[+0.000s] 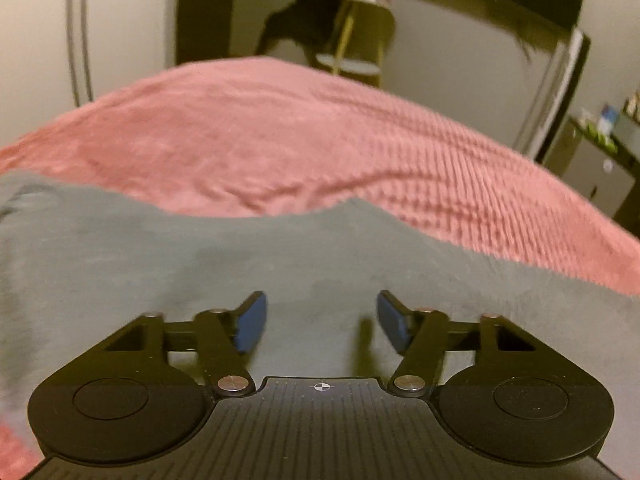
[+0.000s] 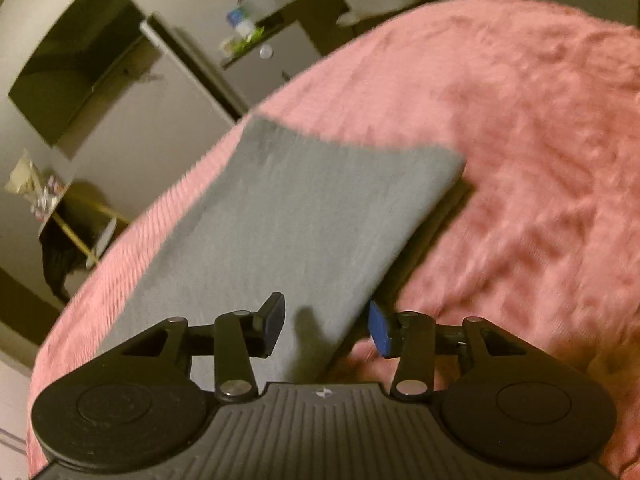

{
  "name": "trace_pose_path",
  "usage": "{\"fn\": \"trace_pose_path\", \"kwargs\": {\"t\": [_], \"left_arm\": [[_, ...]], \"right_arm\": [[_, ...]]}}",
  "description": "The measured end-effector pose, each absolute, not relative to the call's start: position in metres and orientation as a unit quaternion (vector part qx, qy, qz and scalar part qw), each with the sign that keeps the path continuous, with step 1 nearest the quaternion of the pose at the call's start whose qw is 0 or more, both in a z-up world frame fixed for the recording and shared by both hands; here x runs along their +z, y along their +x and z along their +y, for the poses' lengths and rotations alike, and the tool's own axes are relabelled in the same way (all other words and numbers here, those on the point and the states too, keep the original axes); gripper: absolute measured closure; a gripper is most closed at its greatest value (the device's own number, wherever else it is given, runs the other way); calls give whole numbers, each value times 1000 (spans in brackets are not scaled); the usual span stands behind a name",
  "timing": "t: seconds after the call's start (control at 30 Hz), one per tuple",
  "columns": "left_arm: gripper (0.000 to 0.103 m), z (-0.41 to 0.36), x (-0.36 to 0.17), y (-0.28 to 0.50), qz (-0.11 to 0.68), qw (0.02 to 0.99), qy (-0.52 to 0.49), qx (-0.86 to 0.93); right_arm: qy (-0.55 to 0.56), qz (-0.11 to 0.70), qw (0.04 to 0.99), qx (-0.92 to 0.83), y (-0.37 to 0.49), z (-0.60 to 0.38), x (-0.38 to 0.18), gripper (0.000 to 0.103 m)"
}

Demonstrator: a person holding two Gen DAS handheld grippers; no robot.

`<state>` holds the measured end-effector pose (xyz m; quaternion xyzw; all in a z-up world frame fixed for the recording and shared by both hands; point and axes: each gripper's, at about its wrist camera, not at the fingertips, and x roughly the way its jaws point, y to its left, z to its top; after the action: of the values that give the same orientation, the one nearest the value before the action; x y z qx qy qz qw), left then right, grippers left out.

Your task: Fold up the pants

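The grey pants (image 1: 160, 248) lie flat on a pink bedspread (image 1: 280, 128) and fill the lower half of the left wrist view. My left gripper (image 1: 322, 322) hovers over the grey cloth, open, its blue pads (image 1: 250, 326) apart with nothing pinched. In the right wrist view the pants (image 2: 304, 208) form a long folded strip running away toward the bed's far edge. My right gripper (image 2: 326, 326) is open at the strip's near end. The cloth's right edge lies between its fingers, and the blue pad (image 2: 378, 328) is close beside that edge. Both views are blurred.
The pink bedspread (image 2: 520, 160) spreads wide to the right of the pants. Beyond the bed stand a small side table with a dark garment (image 1: 312, 24), a wall-mounted screen (image 2: 76, 56), and a cabinet with small items (image 2: 264, 40).
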<state>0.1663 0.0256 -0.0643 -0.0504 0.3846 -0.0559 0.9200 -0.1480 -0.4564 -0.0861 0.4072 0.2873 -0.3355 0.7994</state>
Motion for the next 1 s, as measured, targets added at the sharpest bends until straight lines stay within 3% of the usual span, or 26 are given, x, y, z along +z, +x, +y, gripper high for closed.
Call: {"fn": "trace_pose_path", "kwargs": {"t": [0.07, 0.43, 0.53, 0.7, 0.8, 0.9, 1.0], "left_arm": [[51, 8, -76, 179, 394, 917, -29, -56], [49, -17, -90, 209, 371, 927, 39, -32], [45, -17, -92, 218, 373, 926, 48, -24], [49, -9, -79, 210, 393, 919, 3, -8], [43, -2, -76, 171, 387, 920, -15, -59], [39, 8, -82, 129, 389, 918, -12, -77], [38, 31, -83, 101, 381, 922, -23, -60]], "right_arm": [[411, 284, 799, -335, -147, -455, -91, 54], [395, 279, 813, -326, -134, -451, -98, 41], [398, 277, 812, -324, -135, -452, -98, 41], [417, 267, 809, -318, -142, -456, -97, 41], [437, 256, 804, -312, -150, -459, -97, 41], [465, 239, 796, -305, -158, -466, -99, 45], [478, 234, 792, -299, -163, -472, -100, 57]]}}
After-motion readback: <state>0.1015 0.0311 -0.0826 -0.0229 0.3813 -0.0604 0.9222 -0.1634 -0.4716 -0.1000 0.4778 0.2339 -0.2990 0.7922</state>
